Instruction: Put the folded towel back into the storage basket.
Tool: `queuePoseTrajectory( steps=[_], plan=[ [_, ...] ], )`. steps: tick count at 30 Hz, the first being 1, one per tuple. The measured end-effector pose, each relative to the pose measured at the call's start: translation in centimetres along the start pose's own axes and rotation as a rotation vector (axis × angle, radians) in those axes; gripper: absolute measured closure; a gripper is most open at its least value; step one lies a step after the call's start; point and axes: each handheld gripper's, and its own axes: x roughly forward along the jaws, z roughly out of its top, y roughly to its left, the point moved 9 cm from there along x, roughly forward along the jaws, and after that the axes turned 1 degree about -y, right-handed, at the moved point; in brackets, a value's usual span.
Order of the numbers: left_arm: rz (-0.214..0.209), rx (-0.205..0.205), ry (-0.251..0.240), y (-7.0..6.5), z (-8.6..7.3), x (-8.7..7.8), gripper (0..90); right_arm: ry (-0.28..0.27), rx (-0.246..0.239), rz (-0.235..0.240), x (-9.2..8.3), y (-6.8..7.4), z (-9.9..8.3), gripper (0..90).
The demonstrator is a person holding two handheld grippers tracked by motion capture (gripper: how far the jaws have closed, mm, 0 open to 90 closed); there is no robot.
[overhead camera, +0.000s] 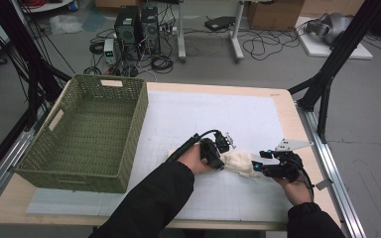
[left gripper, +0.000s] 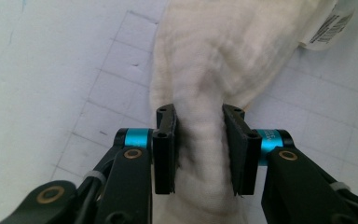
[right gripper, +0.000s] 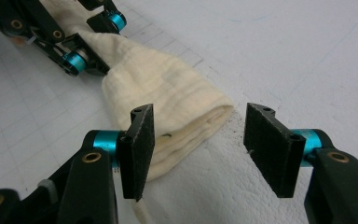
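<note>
- Grey floor with cables and boxes lies behind a wooden table [overhead camera: 283,106] with a white mat [overhead camera: 213,119] on it.
- At the table's left stands a green woven basket [overhead camera: 131,144], with nothing in it.
- On the mat lies a soft, cream cloth [overhead camera: 238,161], folded long.
- Left gripper [left gripper: 198,149] pinches the cloth's narrow middle between both pads.
- Right gripper [right gripper: 198,147] is open; the cloth's folded end touches one pad.

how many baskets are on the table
1. The green woven basket sits on the table's left side, well apart from the cream cloth near the front edge that the left gripper pinches.
</note>
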Motion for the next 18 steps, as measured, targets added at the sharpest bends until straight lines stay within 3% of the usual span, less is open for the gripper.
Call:
queuePoseTrajectory(
  steps=[9,15,18],
  plan=[
    [0.015,-0.035,-0.013,0.39,-0.07,-0.06,77.2,-0.010,0.028,-0.003,-0.23,-0.58,-0.25,36.8],
    [-0.009,-0.086,-0.041,0.56,-0.20,-0.17,78.8,-0.018,0.050,-0.011,-0.42,-0.91,-0.56,29.0],
    [-0.013,-0.093,-0.046,0.66,-0.35,-0.28,79.0,-0.022,0.058,-0.006,-0.47,-0.89,-0.71,25.3]
  ],
)
